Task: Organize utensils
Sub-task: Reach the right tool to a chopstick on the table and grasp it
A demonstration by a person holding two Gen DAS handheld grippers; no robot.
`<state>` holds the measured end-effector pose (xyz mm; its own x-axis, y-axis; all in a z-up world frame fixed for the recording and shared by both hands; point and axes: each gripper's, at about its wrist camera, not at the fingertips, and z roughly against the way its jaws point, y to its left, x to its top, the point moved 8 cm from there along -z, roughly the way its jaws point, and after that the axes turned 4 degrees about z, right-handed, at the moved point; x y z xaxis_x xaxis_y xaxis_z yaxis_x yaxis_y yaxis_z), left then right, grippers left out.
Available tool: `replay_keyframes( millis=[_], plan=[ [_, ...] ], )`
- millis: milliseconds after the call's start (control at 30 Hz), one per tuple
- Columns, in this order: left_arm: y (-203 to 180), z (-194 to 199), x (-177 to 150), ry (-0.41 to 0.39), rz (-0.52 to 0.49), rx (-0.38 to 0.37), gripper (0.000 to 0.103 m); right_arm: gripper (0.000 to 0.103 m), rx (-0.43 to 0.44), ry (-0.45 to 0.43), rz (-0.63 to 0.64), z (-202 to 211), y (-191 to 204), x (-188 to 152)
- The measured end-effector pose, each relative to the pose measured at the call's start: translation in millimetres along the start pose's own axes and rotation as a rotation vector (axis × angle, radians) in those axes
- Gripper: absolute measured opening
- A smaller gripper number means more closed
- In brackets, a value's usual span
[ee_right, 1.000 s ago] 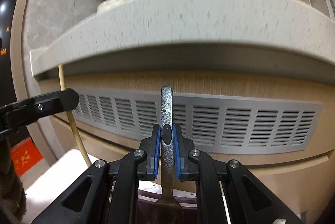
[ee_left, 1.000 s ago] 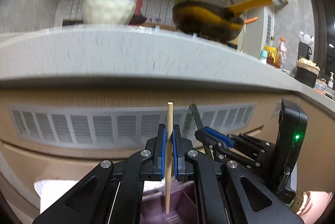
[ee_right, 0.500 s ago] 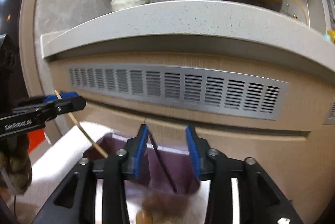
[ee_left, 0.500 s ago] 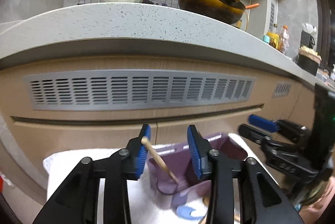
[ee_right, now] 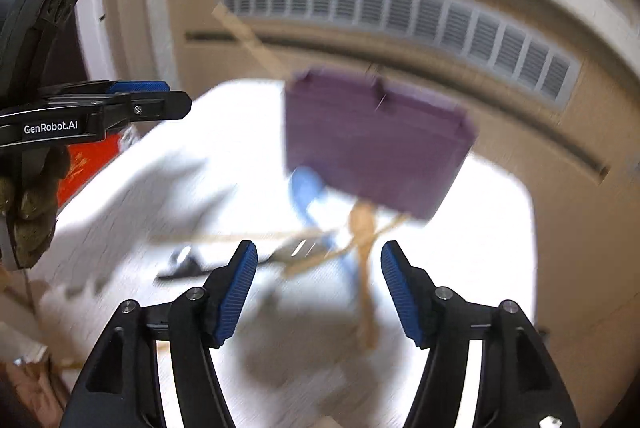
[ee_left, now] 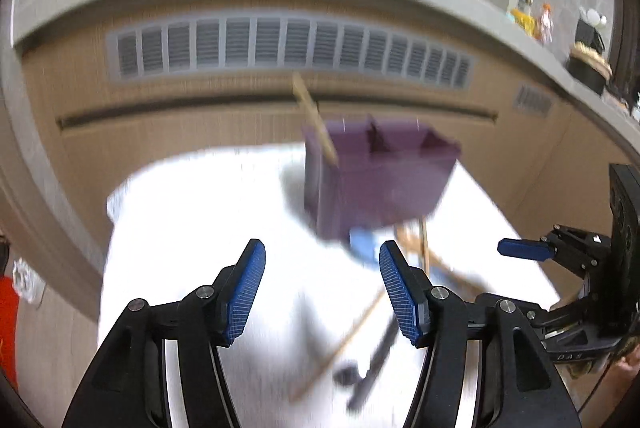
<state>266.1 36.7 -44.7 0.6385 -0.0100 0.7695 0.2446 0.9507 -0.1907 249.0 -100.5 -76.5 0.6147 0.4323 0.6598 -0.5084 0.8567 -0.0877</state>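
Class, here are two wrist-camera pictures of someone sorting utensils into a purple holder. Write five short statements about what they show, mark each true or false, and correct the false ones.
1. The left gripper is clamped on a chopstick. False: its jaws are open with nothing between them, having just been opening.
2. A wooden chopstick leans out of the purple holder. True.
3. The purple holder stands on a white cloth. True.
4. Every utensil is already in the holder. False: a blue spoon, a wooden spoon and other pieces lie on the cloth.
5. The right gripper grips a metal spoon. False: it is open and empty.
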Motion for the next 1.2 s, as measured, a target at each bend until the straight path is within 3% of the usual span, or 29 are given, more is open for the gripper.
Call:
replay_keyframes(
  millis=[167, 233, 300, 367, 467, 567, 733, 833, 900, 933, 1067, 1200],
  plan=[
    [-17, 3, -62, 0.158, -0.072, -0.062, 0.06, 0.063, 0.105, 0.144, -0.057, -13, 29, -49],
    [-15, 6, -72, 0.17, -0.083, -0.038, 0.06, 0.063, 0.168, 0.201, -0.134, -19, 40, -65],
    [-4, 11, -73, 0.156, -0.058, -0.005, 0.06, 0.056, 0.238, 0.231, -0.209, -22, 52, -73],
    [13, 14, -69, 0.139, -0.01, 0.045, 0.06, 0.039, 0.282, 0.24, -0.228, -24, 65, -74],
    [37, 14, -68, 0.151, 0.037, 0.125, 0.061, 0.036, 0.312, 0.249, -0.221, -29, 88, -69],
    [49, 15, -71, 0.169, 0.066, 0.14, 0.061, 0.036, 0.327, 0.258, -0.214, -36, 107, -60],
    [62, 24, -70, 0.154, 0.081, 0.163, 0.062, 0.036, 0.25, 0.247, -0.132, -50, 133, -42],
    [62, 28, -67, 0.145, 0.088, 0.157, 0.062, 0.018, 0.176, 0.223, -0.044, -53, 141, -38],
    [57, 29, -67, 0.144, 0.08, 0.143, 0.062, 0.012, 0.184, 0.21, -0.034, -48, 137, -38],
    [54, 28, -67, 0.146, 0.072, 0.133, 0.062, 0.004, 0.188, 0.2, -0.037, -44, 133, -38],
    [33, 17, -68, 0.167, 0.043, 0.079, 0.062, 0.003, 0.139, 0.157, -0.101, -27, 89, -41],
    [3, -4, -68, 0.206, 0.005, 0.001, 0.062, 0.003, 0.048, 0.13, -0.228, -10, 18, -52]
  ],
)
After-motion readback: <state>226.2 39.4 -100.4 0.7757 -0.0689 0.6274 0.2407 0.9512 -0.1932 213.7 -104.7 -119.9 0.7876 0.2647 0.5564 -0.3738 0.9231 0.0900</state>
